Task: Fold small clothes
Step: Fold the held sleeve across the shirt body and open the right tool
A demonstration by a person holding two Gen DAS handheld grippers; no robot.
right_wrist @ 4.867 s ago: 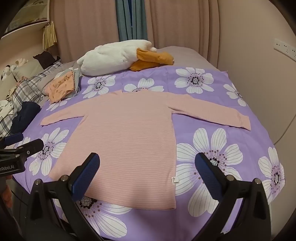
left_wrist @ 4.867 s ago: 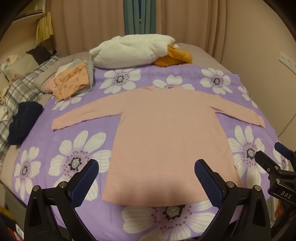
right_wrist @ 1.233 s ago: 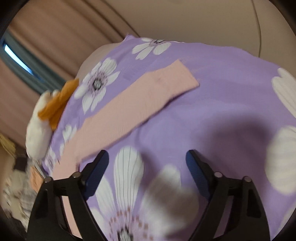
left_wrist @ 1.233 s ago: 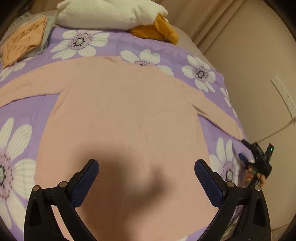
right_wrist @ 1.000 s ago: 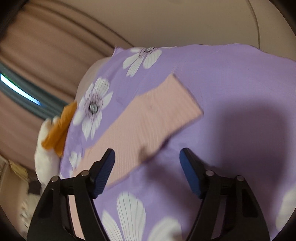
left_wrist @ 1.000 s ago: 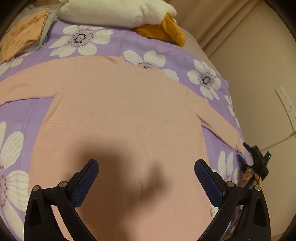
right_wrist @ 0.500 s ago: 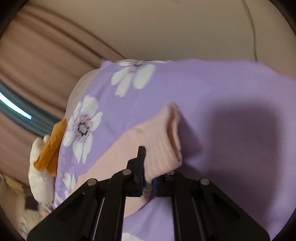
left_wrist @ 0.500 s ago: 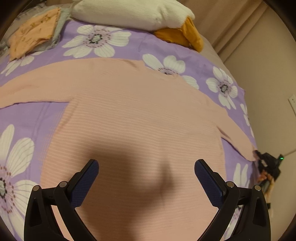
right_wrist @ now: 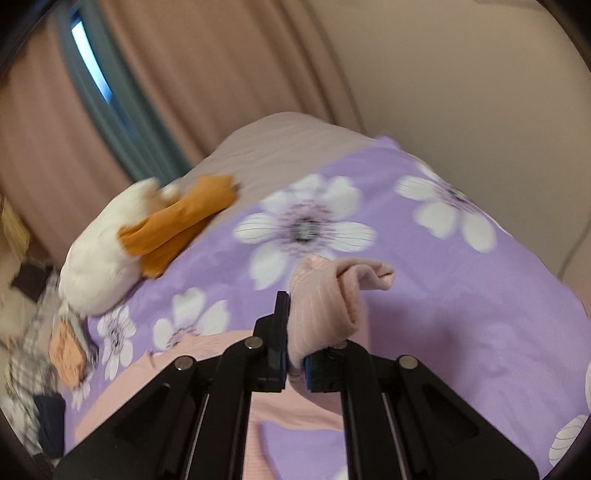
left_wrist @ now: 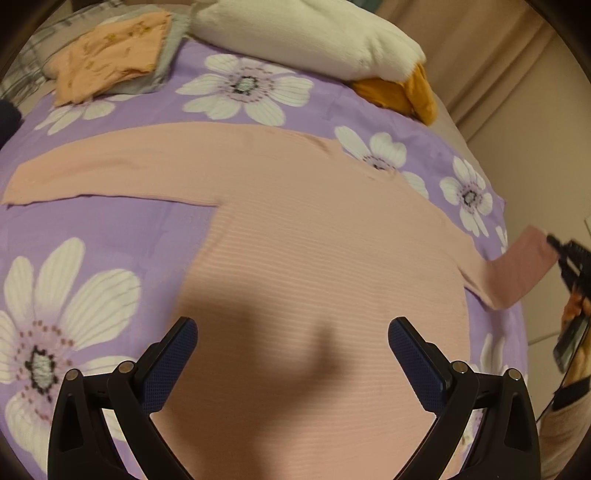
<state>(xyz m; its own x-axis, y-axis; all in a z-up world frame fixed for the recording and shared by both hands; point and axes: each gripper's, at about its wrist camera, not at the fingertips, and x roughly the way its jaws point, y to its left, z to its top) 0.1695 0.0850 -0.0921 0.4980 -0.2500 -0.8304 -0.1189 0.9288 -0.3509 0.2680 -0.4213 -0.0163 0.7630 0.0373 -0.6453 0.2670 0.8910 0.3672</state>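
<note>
Left wrist view first. Left gripper [left_wrist: 291, 354] stands wide, both blue-padded jaws apart with nothing between them; it hangs over the lower body of the pink long-sleeved top [left_wrist: 314, 240], and its shadow falls on the fabric directly ahead of the jaws. I see the top lying flat on the purple flowered bedspread [left_wrist: 110, 236], body spread ahead of the gripper, 1 sleeve stretched flat far out to the gripper's left. The other sleeve, to the gripper's right, is raised off the bedspread at its cuff, where the right gripper [left_wrist: 554, 245] pinches it at the frame edge. Beyond the top, far ahead, lie a white plush toy with orange feet [left_wrist: 306, 33] and, ahead to the left, a stack of folded orange clothes [left_wrist: 110, 66].

Right wrist view. I find the right gripper's jaws closed to a narrow slot, clamped on the sleeve cuff [right_wrist: 325, 295] of the pink top, which bunches upward and ahead out of the jaws and droops over to the right. Below the gripper, the rest of the pink fabric trails back onto the bedspread. The plush toy sits ahead to the left, partly blurred, with curtains [right_wrist: 184, 92] behind it.
</note>
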